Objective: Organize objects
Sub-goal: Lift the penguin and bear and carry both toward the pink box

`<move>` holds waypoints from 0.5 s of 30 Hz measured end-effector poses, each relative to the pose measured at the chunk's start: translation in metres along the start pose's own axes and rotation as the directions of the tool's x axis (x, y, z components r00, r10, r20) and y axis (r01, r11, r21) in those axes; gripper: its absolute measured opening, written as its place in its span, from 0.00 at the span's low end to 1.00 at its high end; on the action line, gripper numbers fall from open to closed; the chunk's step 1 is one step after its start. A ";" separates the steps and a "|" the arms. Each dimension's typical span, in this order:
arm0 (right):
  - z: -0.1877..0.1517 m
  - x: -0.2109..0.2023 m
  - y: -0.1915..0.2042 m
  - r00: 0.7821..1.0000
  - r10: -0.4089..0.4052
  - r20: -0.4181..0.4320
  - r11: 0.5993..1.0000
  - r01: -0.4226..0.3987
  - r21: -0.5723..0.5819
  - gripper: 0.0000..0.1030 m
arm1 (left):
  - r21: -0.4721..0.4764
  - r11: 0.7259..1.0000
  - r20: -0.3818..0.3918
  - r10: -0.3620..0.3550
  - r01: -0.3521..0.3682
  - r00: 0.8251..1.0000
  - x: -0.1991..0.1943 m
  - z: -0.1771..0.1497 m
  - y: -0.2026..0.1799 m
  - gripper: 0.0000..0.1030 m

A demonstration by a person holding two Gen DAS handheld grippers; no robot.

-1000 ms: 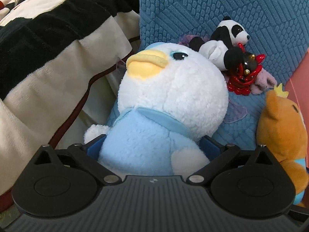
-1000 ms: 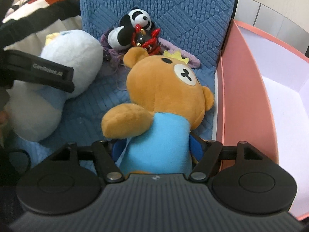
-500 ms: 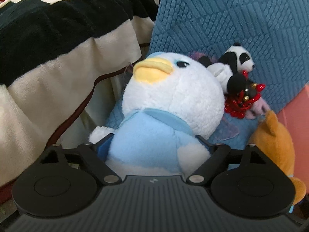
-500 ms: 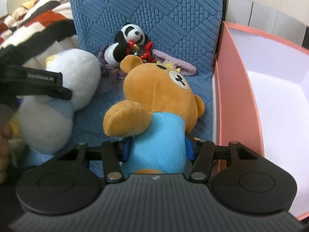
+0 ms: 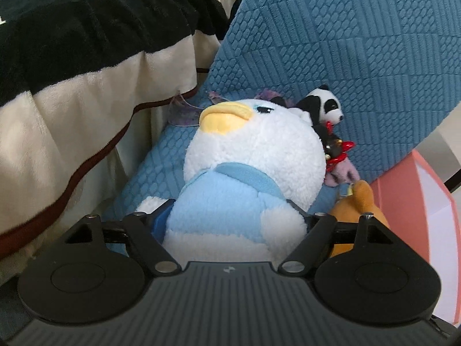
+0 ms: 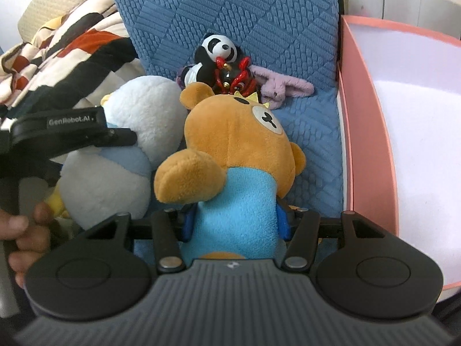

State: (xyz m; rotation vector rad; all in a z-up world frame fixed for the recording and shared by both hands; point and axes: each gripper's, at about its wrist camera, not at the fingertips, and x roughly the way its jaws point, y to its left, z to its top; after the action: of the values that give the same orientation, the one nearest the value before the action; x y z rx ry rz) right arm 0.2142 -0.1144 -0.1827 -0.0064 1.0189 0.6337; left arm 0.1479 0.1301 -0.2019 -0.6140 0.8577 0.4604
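Note:
A white and light-blue penguin plush (image 5: 253, 155) sits between the jaws of my left gripper (image 5: 230, 216). The jaws are closing, and the blue pads (image 5: 161, 219) press into its body on both sides. My right gripper (image 6: 234, 220) is shut on the blue torso of an orange bear plush (image 6: 236, 138) with a yellow crown. In the right wrist view the penguin (image 6: 144, 106) is just left of the bear, touching it. The bear's ear (image 5: 363, 196) shows at the right of the left wrist view.
A small panda plush (image 6: 216, 52), a red and black toy (image 6: 233, 77) and a lilac plush (image 6: 285, 89) lie against the blue quilted cushion (image 5: 345, 43). A pink box (image 6: 363, 132) with a white inside stands at the right. A striped blanket (image 5: 86, 57) lies left. A person's hand (image 6: 26, 230) holds the left gripper.
The left jaws have narrowed onto the penguin and the right jaws onto the bear. Both grippers have risen a little and rolled, and the bear now sits closer to the penguin.

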 end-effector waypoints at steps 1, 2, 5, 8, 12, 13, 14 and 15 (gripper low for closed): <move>0.001 -0.003 -0.001 1.000 0.009 -0.003 1.000 -0.009 0.006 0.55 | -0.003 1.000 0.001 -0.004 0.004 1.000 -0.002 -0.001 -0.001 0.79; 0.003 -0.006 -0.002 1.000 0.014 -0.003 1.000 -0.014 0.011 0.55 | -0.012 1.000 0.001 -0.012 0.012 1.000 -0.005 -0.003 -0.001 0.79; 0.009 -0.017 -0.006 1.000 0.029 -0.003 0.999 -0.029 0.024 0.55 | -0.027 0.999 -0.006 -0.039 0.038 0.999 -0.012 -0.007 -0.003 0.78; 0.017 -0.029 -0.008 0.999 0.047 0.001 0.999 -0.047 0.024 0.55 | -0.044 0.997 -0.005 -0.067 0.066 0.998 -0.021 -0.007 -0.009 0.77; 0.029 -0.047 -0.012 0.998 0.063 0.003 0.997 -0.063 0.035 0.55 | -0.047 0.994 0.015 -0.100 0.101 0.995 -0.034 -0.001 -0.021 0.76; 0.033 -0.051 -0.014 0.998 0.066 0.004 0.997 -0.066 0.040 0.55 | -0.037 0.994 0.025 -0.104 0.105 0.994 -0.038 0.000 -0.026 0.75; 0.037 -0.055 -0.016 0.998 0.068 0.005 0.997 -0.068 0.046 0.55 | -0.030 0.994 0.031 -0.107 0.108 0.994 -0.041 0.002 -0.031 0.75; 0.041 -0.059 -0.018 0.997 0.071 0.008 0.996 -0.071 0.053 0.55 | -0.024 0.993 0.034 -0.111 0.112 0.993 -0.044 0.004 -0.036 0.75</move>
State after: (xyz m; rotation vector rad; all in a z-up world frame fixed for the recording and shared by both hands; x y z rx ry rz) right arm 0.2346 -0.1464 -0.1185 0.0788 1.0330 0.6704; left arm 0.1460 0.1008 -0.1531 -0.6727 0.7828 0.3800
